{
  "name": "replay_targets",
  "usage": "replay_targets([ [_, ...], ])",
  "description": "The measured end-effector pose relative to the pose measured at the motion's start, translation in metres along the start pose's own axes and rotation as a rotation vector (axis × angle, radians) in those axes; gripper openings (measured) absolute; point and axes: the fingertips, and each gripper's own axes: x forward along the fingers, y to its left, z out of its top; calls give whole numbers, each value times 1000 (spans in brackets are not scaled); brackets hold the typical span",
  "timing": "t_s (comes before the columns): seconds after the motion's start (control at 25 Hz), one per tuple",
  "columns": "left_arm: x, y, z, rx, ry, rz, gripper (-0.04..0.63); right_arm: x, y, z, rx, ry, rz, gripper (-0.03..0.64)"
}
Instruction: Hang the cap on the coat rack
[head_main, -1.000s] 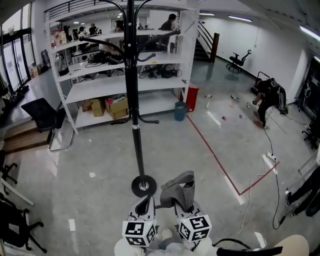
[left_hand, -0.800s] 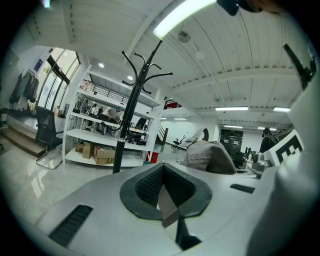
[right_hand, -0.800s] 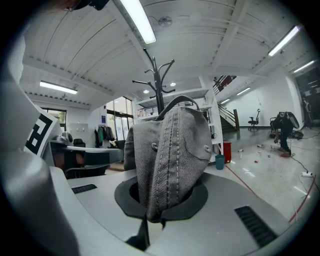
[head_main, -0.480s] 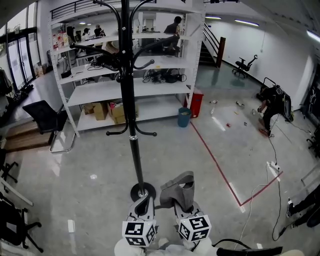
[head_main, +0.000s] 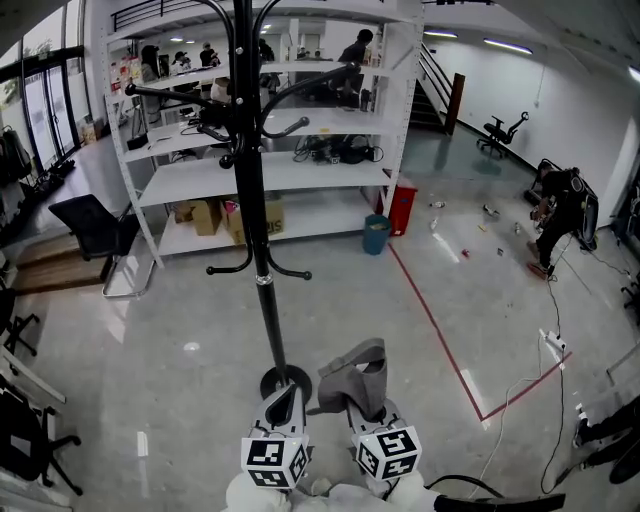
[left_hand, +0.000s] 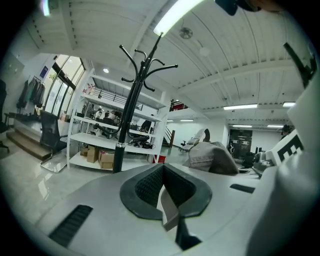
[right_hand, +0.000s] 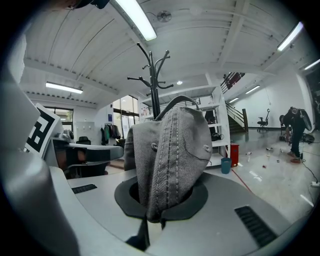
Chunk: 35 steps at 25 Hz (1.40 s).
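The black coat rack stands straight ahead, its round base on the floor just beyond my left gripper. Its curved hooks branch out high up. My right gripper is shut on the grey cap, which stands up from the jaws to the right of the pole. In the right gripper view the cap fills the middle, with the rack behind it. In the left gripper view the jaws are together with nothing between them, the rack ahead and the cap to the right.
White shelving with boxes and gear stands behind the rack. A red bin and a blue bucket sit by its right end. A black chair is at the left. Red floor tape, cables and a person lie to the right.
Both grippers and the cap have come closer to the rack: its base now sits right in front of the left gripper, and the pole looms larger. Both grips look the same.
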Motion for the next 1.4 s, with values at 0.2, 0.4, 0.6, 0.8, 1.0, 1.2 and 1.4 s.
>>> replay_targets([
  [0.2, 5, 14, 9, 20, -3, 24, 2, 13, 0, 5, 9, -9, 14, 17],
  [0.4, 10, 20, 12, 23, 10, 20, 2, 24, 4, 11, -2, -5, 26, 17],
  [0.6, 15, 27, 18, 37, 13, 14, 2, 48, 6, 18, -58, 18, 75, 17],
  [0.8, 12, 43, 20, 34, 9, 46, 2, 82, 0, 20, -68, 46, 107, 17],
  [1.0, 8, 53, 17, 27, 17, 69, 2, 115, -6, 25, -69, 67, 126, 17],
  [1.2, 6, 62, 18, 17, 13, 92, 2, 144, -10, 28, -102, 97, 154, 17],
  [1.4, 8, 71, 17, -6, 14, 114, 2, 170, -16, 25, -93, 137, 170, 17],
])
